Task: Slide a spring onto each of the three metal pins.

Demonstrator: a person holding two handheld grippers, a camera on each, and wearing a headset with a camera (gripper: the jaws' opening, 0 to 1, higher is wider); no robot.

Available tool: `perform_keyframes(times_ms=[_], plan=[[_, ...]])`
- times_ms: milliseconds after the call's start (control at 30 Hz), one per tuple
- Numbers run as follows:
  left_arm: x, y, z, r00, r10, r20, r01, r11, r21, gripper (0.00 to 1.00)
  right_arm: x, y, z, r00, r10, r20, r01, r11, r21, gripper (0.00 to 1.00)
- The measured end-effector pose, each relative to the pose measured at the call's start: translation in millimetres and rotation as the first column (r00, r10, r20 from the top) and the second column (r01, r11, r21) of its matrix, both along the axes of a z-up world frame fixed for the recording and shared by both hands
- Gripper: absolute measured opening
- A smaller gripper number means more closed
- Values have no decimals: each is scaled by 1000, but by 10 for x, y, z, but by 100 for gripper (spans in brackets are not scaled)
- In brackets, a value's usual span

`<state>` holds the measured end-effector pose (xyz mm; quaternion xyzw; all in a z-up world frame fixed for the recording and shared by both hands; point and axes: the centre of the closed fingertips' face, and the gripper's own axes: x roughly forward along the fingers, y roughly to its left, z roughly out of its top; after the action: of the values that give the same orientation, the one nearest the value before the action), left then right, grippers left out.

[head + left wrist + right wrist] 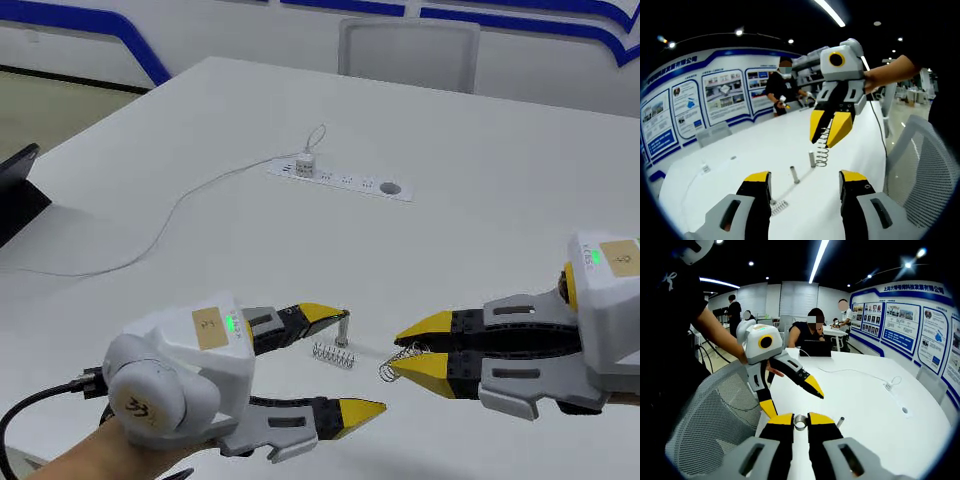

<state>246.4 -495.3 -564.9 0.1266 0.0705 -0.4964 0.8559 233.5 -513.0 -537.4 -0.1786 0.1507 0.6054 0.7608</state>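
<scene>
Nearest the person, the white-and-grey plastic left gripper (345, 360) is hovering low over the smooth white tabletop (200, 250). Its yellow-tipped fingers (360, 410) are standing spread wide and gripping nothing. Just past them a thin coiled wire spring (333, 354) is lying on its side, loose and apart from both grippers.

In the left gripper view a short upright metal pin (795, 175) is standing near that spring, and a second slim metal pin (812, 159) is standing a little farther on.

The matching right gripper (396, 354) is reaching in from the other side, tip to tip with the left one but not touching it. Its fingers (782, 421) are drawn in to a narrow gap and pinching a second coiled wire spring (800, 422). In the left gripper view that spring is hanging just beside the second pin; whether they are touching cannot be told.

Bare tabletop is lying open on all sides of the work. Well beyond, a flat white power strip (340, 181) is sitting with a thin white cable (170, 215) trailing left. At the far edge a white chair back (408, 50) is showing.
</scene>
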Motion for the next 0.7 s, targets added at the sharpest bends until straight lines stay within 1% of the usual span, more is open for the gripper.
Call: perform_keyframes(times_ms=[133,200,300,367,433,500,567,633,700], plan=[[7,70,-19,1000,10,-10,-10,1000,2,60,32,-26,-21,1000,-21,-7,21,1000,-2,11],[8,101,-22,1000,13,-19,-13,1000,-5,62,45,-42,-36,999,-31,-10,31,1000,-5,11],[17,143,-40,999,18,-34,-18,1000,-11,66,63,-84,-72,999,-43,-11,43,999,-21,11],[51,191,-67,999,44,-30,-44,999,2,73,93,-121,-89,998,-59,-13,59,998,-24,11],[83,247,-112,997,66,-42,-66,998,7,84,134,-163,-112,997,-77,-17,77,997,-30,11],[115,310,-136,994,92,-49,-92,996,4,89,177,-201,-129,995,-95,-18,95,995,-36,11],[156,373,-140,990,129,-61,-131,991,-19,94,223,-239,-140,993,-114,-21,113,993,-40,11],[179,426,-141,985,152,-75,-155,987,-38,99,259,-273,-156,991,-128,-27,127,991,-47,11],[204,493,-149,981,173,-86,-178,983,-48,100,306,-314,-175,989,-144,-28,142,988,-55,11]])
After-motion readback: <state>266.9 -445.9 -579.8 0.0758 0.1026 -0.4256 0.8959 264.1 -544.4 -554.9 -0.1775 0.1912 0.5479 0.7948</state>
